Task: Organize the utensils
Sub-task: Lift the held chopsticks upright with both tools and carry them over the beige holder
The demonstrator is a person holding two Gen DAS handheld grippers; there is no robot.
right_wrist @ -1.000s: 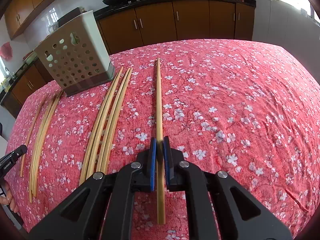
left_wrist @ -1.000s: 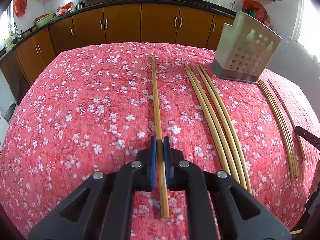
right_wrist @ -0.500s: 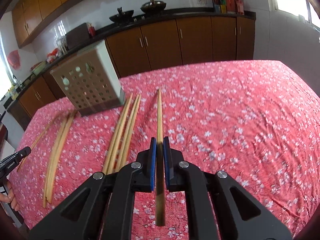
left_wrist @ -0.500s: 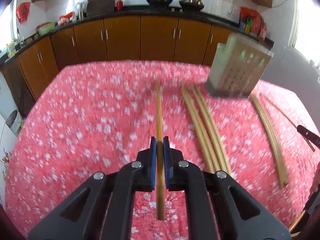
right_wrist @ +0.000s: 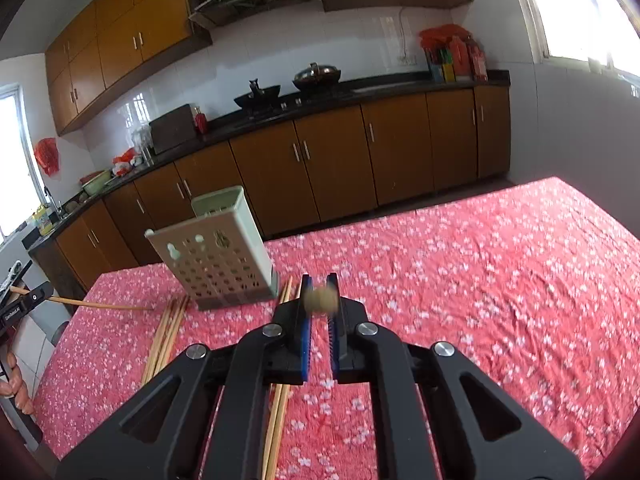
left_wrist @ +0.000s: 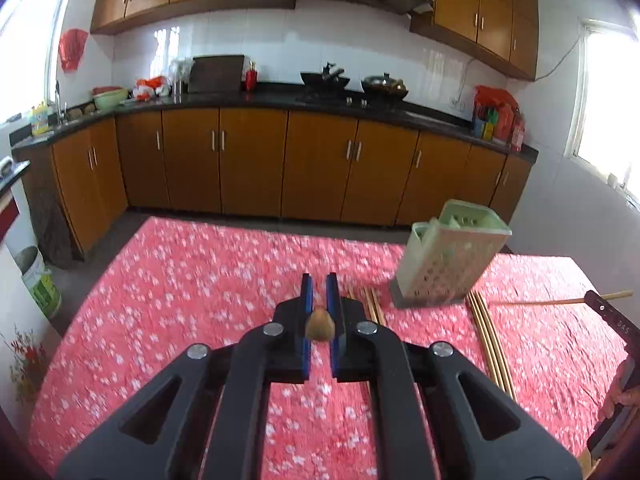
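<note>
Centre of frame: left tongs (left_wrist: pixel 319 298) clamped on a chopstick (left_wrist: pixel 319 323) seen end-on. Right of centre: perforated holder (left_wrist: pixel 446 258) on the red floral desk (left_wrist: pixel 180 280), loose chopsticks (left_wrist: pixel 486 334) beside it; right tongs (left_wrist: pixel 610 312) at right edge.

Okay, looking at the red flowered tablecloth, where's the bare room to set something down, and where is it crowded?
Bare: the tablecloth right of the right gripper, out to its edge, and the stretch left of the left gripper. Crowded: around the perforated holder, with chopstick bundles lying on both sides of it.
</note>
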